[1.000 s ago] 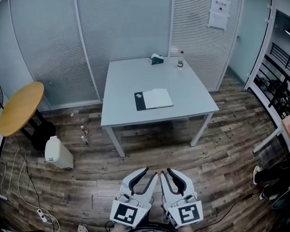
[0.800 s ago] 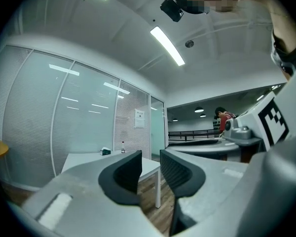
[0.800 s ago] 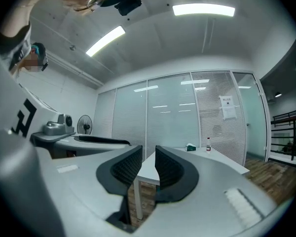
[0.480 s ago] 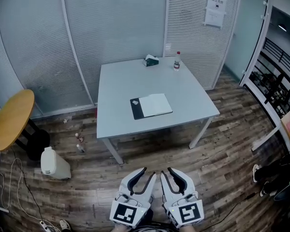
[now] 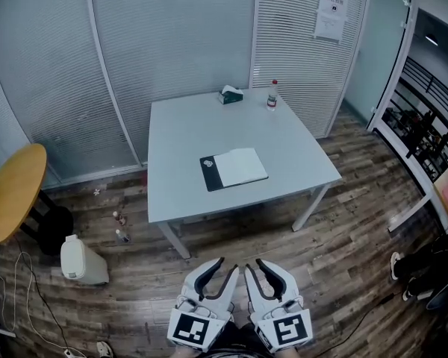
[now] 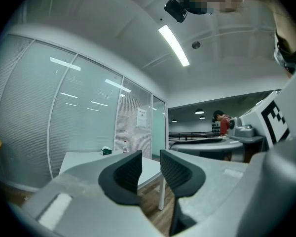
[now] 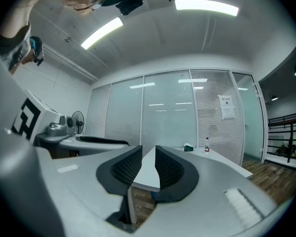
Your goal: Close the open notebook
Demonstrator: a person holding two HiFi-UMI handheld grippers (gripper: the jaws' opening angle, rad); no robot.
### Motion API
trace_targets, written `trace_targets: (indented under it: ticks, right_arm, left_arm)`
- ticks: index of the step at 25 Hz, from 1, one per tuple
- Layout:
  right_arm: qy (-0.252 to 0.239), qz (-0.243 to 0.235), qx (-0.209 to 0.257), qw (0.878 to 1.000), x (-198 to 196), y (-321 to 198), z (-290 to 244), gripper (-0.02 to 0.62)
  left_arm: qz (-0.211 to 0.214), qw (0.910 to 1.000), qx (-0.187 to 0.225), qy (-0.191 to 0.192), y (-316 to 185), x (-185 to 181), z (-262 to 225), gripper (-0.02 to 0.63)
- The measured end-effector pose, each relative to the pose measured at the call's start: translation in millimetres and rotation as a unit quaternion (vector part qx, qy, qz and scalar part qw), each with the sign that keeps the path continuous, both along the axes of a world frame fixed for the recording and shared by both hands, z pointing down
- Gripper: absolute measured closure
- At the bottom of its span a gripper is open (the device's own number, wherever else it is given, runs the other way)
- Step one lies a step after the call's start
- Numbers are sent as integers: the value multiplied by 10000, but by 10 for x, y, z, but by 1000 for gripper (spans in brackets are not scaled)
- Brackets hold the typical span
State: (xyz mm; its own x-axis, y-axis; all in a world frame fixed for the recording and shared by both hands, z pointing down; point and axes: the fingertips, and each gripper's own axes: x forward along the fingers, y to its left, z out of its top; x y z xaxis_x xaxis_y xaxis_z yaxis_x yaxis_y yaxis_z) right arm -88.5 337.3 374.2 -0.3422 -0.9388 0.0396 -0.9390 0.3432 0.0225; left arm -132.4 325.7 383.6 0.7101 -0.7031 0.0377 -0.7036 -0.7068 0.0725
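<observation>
The open notebook (image 5: 234, 168) lies flat on the grey table (image 5: 187, 136), its black cover showing at the left and a white page at the right. My two grippers are low in the head view, side by side over the wooden floor and well short of the table. The left gripper (image 5: 222, 268) is open with nothing between its jaws, and so is the right gripper (image 5: 259, 268). In the left gripper view the gripper (image 6: 150, 166) points level at the table (image 6: 84, 158). In the right gripper view the gripper (image 7: 148, 161) frames the table's near corner. The notebook shows in neither gripper view.
A green tissue box (image 5: 229, 94) and a small bottle (image 5: 272, 95) stand at the table's far edge. A round wooden side table (image 5: 11, 192) and a white bin (image 5: 81, 260) are at the left. Glass partitions close the back. A person's shoes (image 5: 398, 268) show at the right.
The view and both grippers have come nearer to the table, which now sits slightly larger and lower in the head view. The jaws look the same.
</observation>
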Motion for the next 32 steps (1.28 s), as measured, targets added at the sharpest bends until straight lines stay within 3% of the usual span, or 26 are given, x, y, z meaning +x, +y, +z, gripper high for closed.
trace_targets:
  ticks: [14,32]
  right_arm:
    - [-5,-177,-20,9998,-31,-399,17,511]
    - [-137,-654,46,9978,407,-1953,-174,511]
  left_arm:
    - [-223,9997,-34,14,-409,-49,-15,499]
    - [-625,9980,-81,-71,-1910,413,-152,499]
